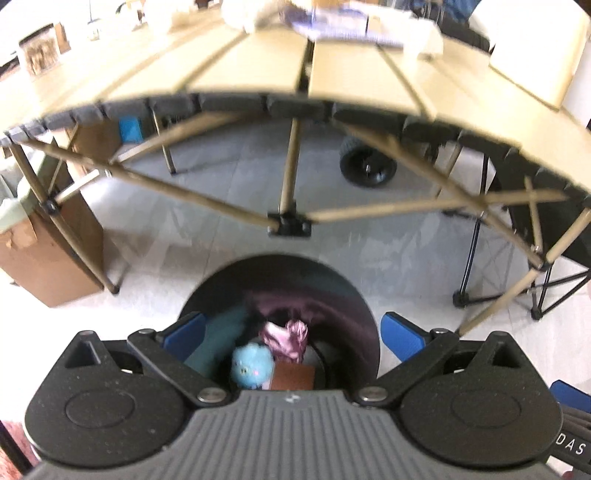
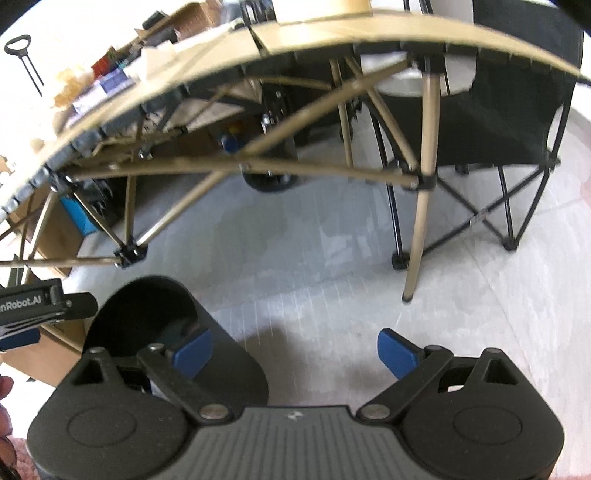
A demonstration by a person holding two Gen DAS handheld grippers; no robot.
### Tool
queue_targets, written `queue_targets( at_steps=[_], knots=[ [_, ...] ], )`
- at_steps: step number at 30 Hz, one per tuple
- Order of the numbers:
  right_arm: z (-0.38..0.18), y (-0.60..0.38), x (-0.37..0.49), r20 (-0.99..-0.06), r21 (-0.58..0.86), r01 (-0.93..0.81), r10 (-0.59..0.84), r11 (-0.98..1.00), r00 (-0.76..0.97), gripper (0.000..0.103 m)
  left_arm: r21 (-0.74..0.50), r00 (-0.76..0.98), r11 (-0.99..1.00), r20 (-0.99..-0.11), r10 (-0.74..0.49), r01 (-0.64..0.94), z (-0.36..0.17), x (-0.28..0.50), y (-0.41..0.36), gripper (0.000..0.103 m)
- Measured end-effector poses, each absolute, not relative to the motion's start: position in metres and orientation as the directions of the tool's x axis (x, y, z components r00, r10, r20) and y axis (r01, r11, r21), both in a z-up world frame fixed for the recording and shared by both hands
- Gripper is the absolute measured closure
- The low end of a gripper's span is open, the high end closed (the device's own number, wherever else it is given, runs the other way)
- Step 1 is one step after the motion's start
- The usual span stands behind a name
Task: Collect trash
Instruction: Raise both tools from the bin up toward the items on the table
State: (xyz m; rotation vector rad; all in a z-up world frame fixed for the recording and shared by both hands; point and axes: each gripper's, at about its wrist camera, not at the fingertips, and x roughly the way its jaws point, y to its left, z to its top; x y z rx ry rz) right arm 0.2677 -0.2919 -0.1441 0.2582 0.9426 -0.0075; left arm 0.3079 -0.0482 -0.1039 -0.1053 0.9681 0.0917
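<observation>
Both wrist cams low, below surface height, facing forward and down. Left cam sits close above the black bin (image 1: 280, 295), straight ahead of its claw. Right cam has the bin (image 2: 147, 317) ahead-left. Shared: bin, folding surface (image 1: 258, 70) underside, floor (image 2: 314, 258).

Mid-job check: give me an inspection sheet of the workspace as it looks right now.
Surface: tan folding table, slatted top; pale tiled floor below.
Job's things: black bin on the floor holds a blue fuzzy item, crumpled pink wrapper and a brown piece.
Clutter: blurred papers and a white wad on the tabletop.
Grippers: left claw open over the bin; right claw open, empty, beside the bin.
Cables: nothing seen.
Surroundings: cardboard box, black folding chair, a wheel.
</observation>
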Motion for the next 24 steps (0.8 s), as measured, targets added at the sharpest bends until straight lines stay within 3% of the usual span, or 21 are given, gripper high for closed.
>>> queue_targets(
  at_steps=[17,24],
  knots=[
    [-0.075,-0.286,0.25,-0.517,0.187,-0.015,0.111,0.982,0.849,0.007,-0.08,0.782,0.983,-0.617,0.083,-0.168,-0.037,0.28,-0.019,0.0],
    [-0.045,-0.258,0.258,-0.376,0.157,-0.106,0.159,0.982,0.913,0.007,-0.088,0.813,0.979,-0.573,0.101,-0.183,-0.022,0.285,-0.006,0.0]
  ],
)
